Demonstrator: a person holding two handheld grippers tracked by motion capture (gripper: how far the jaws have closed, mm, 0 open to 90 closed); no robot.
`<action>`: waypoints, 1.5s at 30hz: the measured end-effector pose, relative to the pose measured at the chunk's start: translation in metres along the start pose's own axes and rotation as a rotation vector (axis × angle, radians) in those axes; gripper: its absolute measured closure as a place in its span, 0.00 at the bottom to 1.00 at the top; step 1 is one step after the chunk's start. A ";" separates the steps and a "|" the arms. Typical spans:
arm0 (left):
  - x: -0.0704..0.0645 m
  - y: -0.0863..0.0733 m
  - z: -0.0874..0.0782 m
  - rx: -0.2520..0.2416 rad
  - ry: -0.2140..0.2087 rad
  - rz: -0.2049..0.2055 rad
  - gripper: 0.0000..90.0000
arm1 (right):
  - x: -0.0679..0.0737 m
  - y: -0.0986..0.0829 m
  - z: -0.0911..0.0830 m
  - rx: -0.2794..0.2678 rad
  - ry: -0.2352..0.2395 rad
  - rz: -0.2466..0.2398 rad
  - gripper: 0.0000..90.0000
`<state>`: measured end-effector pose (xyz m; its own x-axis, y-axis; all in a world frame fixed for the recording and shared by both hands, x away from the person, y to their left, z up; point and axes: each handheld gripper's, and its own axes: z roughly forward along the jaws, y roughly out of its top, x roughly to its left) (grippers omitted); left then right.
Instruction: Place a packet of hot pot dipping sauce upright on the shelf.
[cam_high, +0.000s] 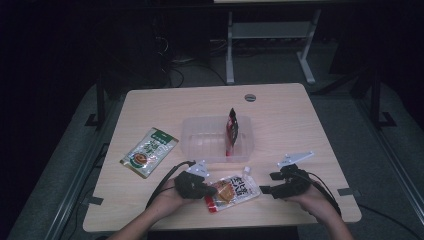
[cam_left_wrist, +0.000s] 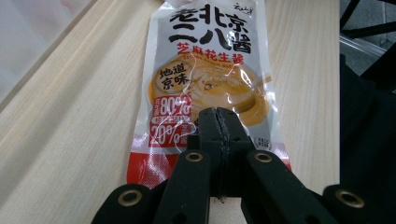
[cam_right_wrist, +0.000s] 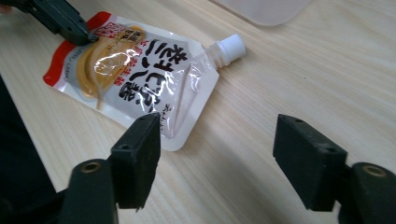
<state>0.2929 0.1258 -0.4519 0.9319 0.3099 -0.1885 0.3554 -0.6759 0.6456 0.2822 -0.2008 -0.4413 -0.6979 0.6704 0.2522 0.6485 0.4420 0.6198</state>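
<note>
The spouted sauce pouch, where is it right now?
The sauce pouch lies flat near the table's front edge, between the left gripper and right gripper, before the clear tub.

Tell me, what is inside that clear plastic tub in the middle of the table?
In the clear plastic tub one dark red packet stands upright near its right end. The rest looks bare through the walls. The packet's lower edge is too dim to make out.

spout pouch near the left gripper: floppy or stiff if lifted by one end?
Likely floppy: the pouch is soft film, creased and glossy, lying flat on the table. Its paste filling probably sags away from the left gripper, whose jaws are shut over its bottom end. The shiny film may be slippery. The cap is the only rigid-looking part.
</note>
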 end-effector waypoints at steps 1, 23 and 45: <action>0.000 0.000 0.000 0.001 0.001 -0.003 0.99 | 0.000 0.001 0.001 0.003 0.008 0.009 0.32; 0.000 -0.006 0.008 0.016 0.004 -0.007 1.00 | 0.001 0.015 0.037 0.052 0.151 0.032 0.29; -0.001 -0.010 0.008 -0.016 0.018 -0.024 1.00 | 0.005 0.020 0.057 0.047 0.274 0.011 0.65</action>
<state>0.2886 0.1271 -0.4638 0.9216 0.3380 -0.1909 0.3764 -0.6574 0.6528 0.3090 -0.1544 -0.4696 -0.7430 0.4920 0.4538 0.6651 0.4672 0.5825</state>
